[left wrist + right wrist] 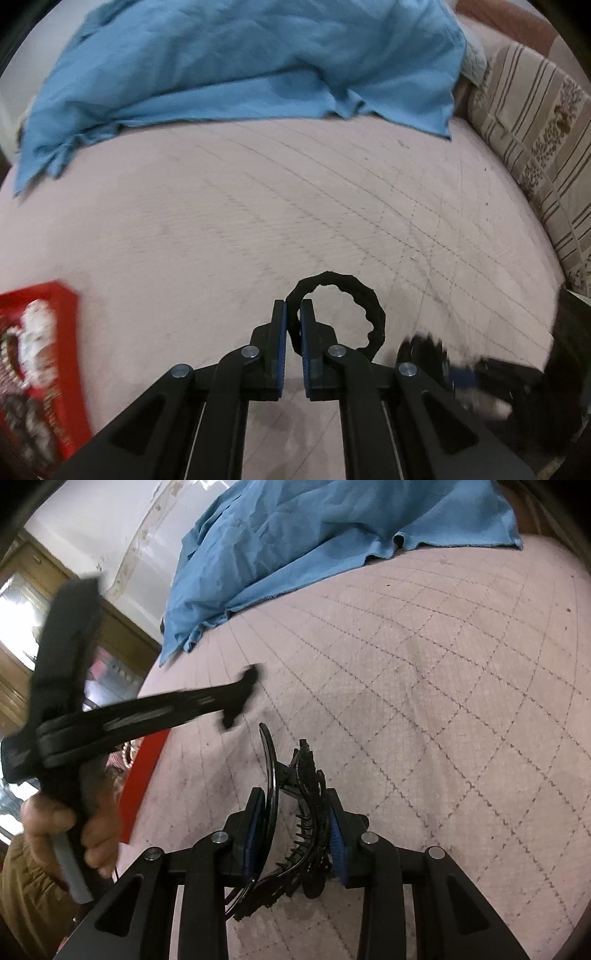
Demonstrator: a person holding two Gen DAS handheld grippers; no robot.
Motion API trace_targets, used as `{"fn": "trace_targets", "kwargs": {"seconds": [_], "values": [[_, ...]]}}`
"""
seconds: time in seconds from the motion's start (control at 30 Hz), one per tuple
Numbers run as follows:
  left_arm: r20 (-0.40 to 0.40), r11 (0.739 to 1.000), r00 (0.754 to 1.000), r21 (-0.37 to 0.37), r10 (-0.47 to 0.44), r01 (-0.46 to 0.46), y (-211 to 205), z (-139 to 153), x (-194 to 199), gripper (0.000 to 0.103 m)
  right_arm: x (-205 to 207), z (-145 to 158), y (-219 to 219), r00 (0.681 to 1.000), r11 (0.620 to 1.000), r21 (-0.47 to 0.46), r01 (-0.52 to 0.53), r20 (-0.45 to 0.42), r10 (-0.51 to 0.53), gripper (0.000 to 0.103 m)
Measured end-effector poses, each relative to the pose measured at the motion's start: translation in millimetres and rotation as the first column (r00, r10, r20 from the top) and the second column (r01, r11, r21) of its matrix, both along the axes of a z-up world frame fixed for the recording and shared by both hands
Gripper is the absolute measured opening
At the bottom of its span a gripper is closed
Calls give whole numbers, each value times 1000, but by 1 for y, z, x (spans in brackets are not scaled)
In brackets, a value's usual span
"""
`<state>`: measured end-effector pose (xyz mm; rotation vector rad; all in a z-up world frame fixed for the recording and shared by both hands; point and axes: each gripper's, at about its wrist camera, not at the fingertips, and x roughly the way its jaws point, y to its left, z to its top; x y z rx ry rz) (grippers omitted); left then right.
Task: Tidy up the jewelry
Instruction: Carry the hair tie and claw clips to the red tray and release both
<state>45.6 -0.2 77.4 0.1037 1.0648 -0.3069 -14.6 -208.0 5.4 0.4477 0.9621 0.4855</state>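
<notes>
A pink quilted bedspread (258, 206) fills most of both views, spreading out ahead of and below both grippers. Far ahead of them a crumpled blue cloth (258, 59) lies across its far edge, and a striped cushion (535, 140) borders the bedspread well off to the right of the left gripper. To the left of the left gripper, near its base, sits a red box (40, 365) with blurred pale and dark pieces inside; in the right wrist view the same box shows as a red edge between the two grippers. The left gripper (293, 325) has its blue-padded fingers drawn close together, pinching a black scrunchie (343, 314), whose ring sticks out ahead and to the right of the fingertips above the bedspread. In the right wrist view this gripper appears blurred to the left, with the person's hand (70, 834) wrapped round its handle. The right gripper (297, 834) is clamped on a black hair claw (303, 812): its curved outer shell presses against the left pad, its toothed half against the right pad, and its tips poke out beyond the fingertips over the bedspread.
</notes>
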Motion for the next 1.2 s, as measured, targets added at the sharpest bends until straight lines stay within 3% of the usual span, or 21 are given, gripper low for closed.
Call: {"fn": "trace_targets", "kwargs": {"seconds": [0.23,0.53,0.7,0.97,1.07,1.2], "values": [[53,993,992,-22,117,-116,71,43,-39,7,0,-10,-14,998,992,115,53,-35,-50,35],[98,959,955,-66,281,-276,172,77,-86,7,-12,-15,-22,994,975,199,102,-60,-92,35],[111,945,939,-91,324,-315,207,72,-101,7,-22,-10,-15,993,982,145,118,-43,-113,35],[104,919,917,-135,384,-370,266,39,-124,7,-44,2,-9,985,983,53,174,-11,-174,35],[79,886,893,-194,443,-422,300,32,-121,7,-55,14,-4,984,982,67,178,-5,-178,35],[35,809,853,-338,521,-481,345,27,-113,7,-58,39,21,990,987,77,141,19,-143,35]]}}
